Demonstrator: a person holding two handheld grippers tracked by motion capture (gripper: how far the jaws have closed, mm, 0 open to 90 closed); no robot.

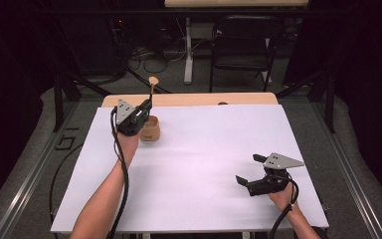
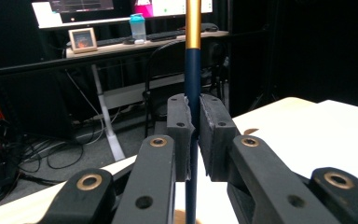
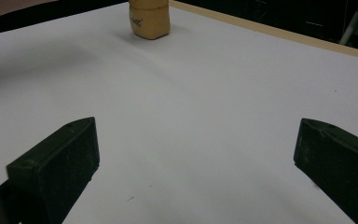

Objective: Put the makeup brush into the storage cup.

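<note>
High view: our left hand-held gripper (image 1: 146,106) pinches a brush (image 1: 152,88) above the cup (image 1: 150,129); right hand-held gripper (image 1: 250,173) spread, empty. Next, we probably lower it in gently.

light: bright overhead, dark surround | shadows: soft | focus: slightly blurred, low-res

High view: fixed overhead, facing forward and down across the white-covered counter (image 1: 204,164). Left gripper view: close along its tongs, level, facing the dark room beyond. Right gripper view: low over the counter, sharing the small tan wooden cup (image 3: 149,17) (image 1: 150,128).
</note>
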